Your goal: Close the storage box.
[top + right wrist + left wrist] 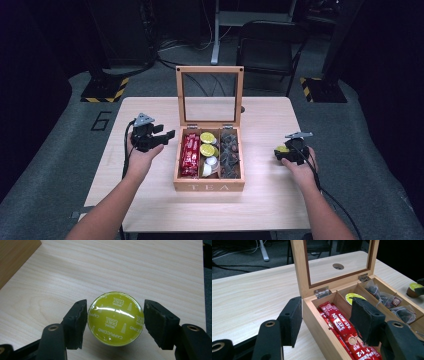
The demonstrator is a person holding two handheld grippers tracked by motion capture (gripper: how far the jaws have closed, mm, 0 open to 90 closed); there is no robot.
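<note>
Pale wood table [150, 190] carries an open tea box [209, 186] at centre. Right gripper [115, 315] sits right of the box, jaws parted around a yellow capsule [115, 318]; left pad touching, right pad just clear. Left gripper [325, 318] open, empty, straddling the box's left wall.

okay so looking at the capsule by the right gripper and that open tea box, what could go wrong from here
1. The right gripper brackets the yellow Cappuccino capsule, with a gap at one pad; closing off-centre could squirt it sideways.
2. The left gripper straddles the tea box wall; a nudge might shift it or drop the upright glass lid.
</note>
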